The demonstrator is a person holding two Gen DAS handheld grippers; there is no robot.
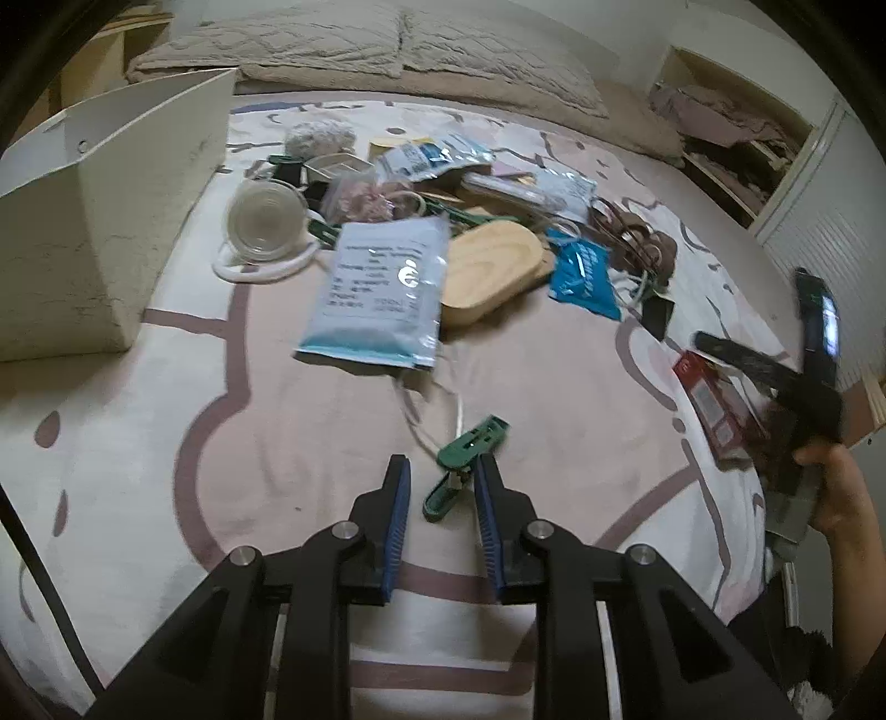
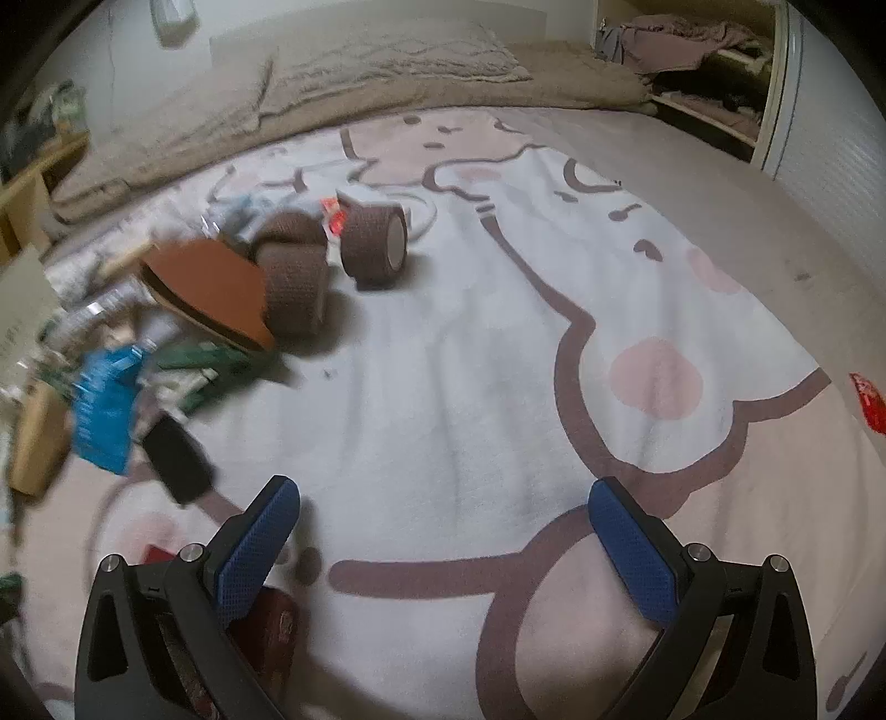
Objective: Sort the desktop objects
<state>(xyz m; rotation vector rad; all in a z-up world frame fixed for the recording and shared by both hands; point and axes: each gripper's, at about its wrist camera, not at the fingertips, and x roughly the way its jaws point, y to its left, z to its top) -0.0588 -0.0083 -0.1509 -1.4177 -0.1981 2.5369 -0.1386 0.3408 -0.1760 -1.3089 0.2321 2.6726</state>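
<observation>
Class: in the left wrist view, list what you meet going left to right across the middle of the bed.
White box → clear glass cup → white printed pouch → wooden tray → blue packet

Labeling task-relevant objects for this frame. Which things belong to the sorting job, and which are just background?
Job:
- green clip between the left tool fingers
- white box
- white pouch
- wooden tray
- brown rolls
- right tool, open

Background:
- blanket
- pillows
- shelf
</observation>
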